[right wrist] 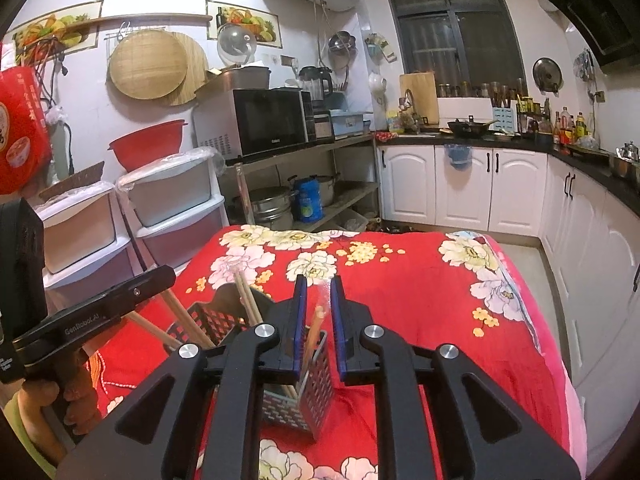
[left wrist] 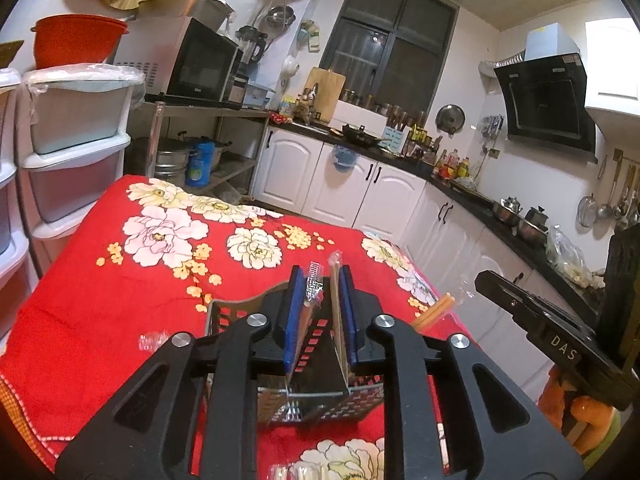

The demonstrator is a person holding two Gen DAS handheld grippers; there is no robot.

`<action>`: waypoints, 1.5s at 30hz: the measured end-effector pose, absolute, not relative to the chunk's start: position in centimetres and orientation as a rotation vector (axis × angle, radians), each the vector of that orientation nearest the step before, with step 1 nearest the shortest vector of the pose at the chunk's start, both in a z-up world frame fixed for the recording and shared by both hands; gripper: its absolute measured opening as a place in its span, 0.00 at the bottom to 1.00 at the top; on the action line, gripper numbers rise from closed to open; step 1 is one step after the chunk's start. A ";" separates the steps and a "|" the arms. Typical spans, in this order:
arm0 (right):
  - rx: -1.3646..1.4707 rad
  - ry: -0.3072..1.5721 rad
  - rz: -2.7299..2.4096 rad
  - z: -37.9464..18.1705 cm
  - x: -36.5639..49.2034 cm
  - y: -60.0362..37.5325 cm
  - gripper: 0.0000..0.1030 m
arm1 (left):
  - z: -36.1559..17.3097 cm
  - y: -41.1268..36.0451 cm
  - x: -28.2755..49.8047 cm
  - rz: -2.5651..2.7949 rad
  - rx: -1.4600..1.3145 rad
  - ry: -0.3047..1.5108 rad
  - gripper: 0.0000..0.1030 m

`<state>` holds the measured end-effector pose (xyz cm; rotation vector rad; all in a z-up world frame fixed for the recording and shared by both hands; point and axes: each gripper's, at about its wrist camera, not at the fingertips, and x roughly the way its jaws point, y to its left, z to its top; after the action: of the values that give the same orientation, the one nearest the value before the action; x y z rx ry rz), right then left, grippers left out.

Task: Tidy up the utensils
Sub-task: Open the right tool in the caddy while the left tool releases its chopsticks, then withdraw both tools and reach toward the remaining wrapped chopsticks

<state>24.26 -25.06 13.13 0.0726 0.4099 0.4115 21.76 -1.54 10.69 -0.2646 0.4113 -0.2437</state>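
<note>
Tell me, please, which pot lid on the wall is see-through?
The glass lid beside the fruit picture; the lid right of the window is opaque metal.

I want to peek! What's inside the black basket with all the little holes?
Wooden chopsticks stick up from one part of the basket. A wrapped pair stands in another, between the right gripper fingers. The bottom is hidden by the walls and grippers.

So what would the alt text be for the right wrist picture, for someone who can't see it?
A black claw with blue pads hovers open above a perforated utensil caddy holding wooden chopsticks, on a table with a red floral tablecloth in a home kitchen. The other claw's handle shows at the left edge.
</note>
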 end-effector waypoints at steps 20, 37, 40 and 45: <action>0.083 0.460 0.427 11.7 21.7 -25.4 0.37 | 10.4 -1.1 18.8 -0.267 -0.239 0.431 0.45; 0.061 0.458 0.432 10.5 17.8 -25.4 0.55 | 9.6 0.5 14.5 -0.226 -0.250 0.430 0.84; 0.058 0.460 0.433 10.3 17.1 -25.4 0.56 | 9.1 0.5 13.8 -0.223 -0.240 0.441 0.89; 0.057 0.476 0.439 9.4 16.2 -25.2 0.57 | 7.9 0.9 13.2 -0.218 -0.250 0.473 0.89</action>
<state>16.23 -25.15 9.39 0.0567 0.4765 0.4389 13.25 0.92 7.93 -0.2495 0.4731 -0.2185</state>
